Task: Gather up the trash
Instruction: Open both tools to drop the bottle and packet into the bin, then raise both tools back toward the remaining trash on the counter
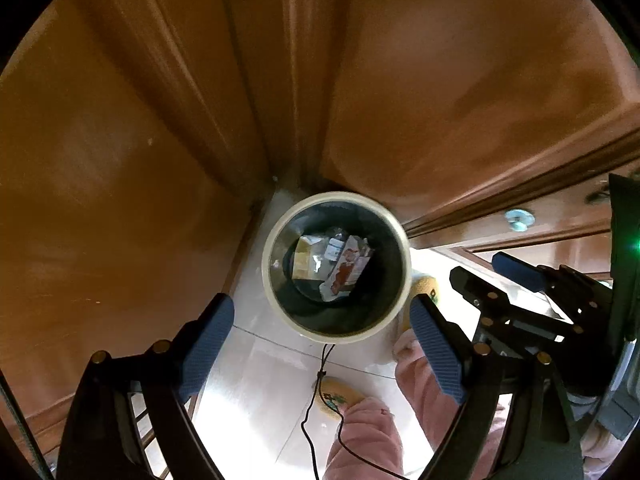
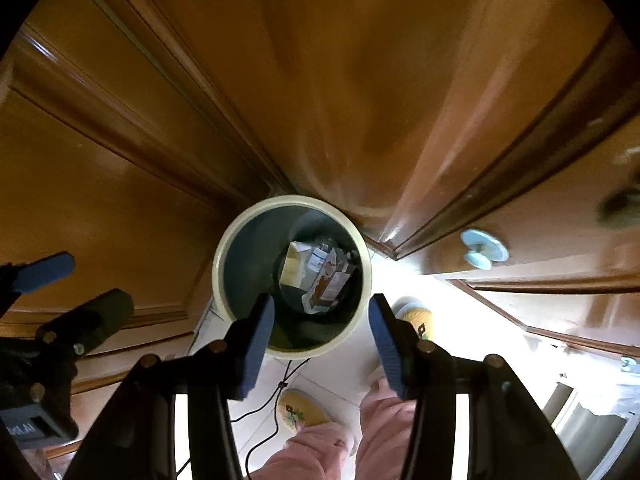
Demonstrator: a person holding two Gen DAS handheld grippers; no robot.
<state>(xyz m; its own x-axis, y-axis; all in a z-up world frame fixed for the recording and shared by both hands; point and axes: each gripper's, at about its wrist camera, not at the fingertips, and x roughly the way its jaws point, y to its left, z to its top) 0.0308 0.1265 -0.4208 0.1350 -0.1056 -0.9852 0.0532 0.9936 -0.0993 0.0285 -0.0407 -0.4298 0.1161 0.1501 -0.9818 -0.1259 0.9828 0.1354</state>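
Observation:
A round bin with a cream rim (image 1: 267,268) (image 2: 218,264) stands on the floor in a corner, seen from straight above. Inside it lie trash pieces: a red-and-white wrapper (image 1: 346,270) (image 2: 330,284), a yellowish carton (image 1: 302,258) (image 2: 292,266) and a small bottle. My left gripper (image 1: 322,304) (image 2: 76,292) points down over the bin, open wide, with nothing between its blue pads. My right gripper (image 2: 322,304) (image 1: 480,270) hangs beside it, open at a narrower gap and also holding nothing.
Brown wooden cabinet doors (image 1: 120,140) (image 2: 400,100) close in the corner behind the bin; one carries a pale knob (image 1: 519,220) (image 2: 482,252). On the white tile floor are a person's pink trouser legs (image 1: 368,432) (image 2: 320,452), yellow slippers (image 2: 298,410) and a black cable (image 1: 320,380).

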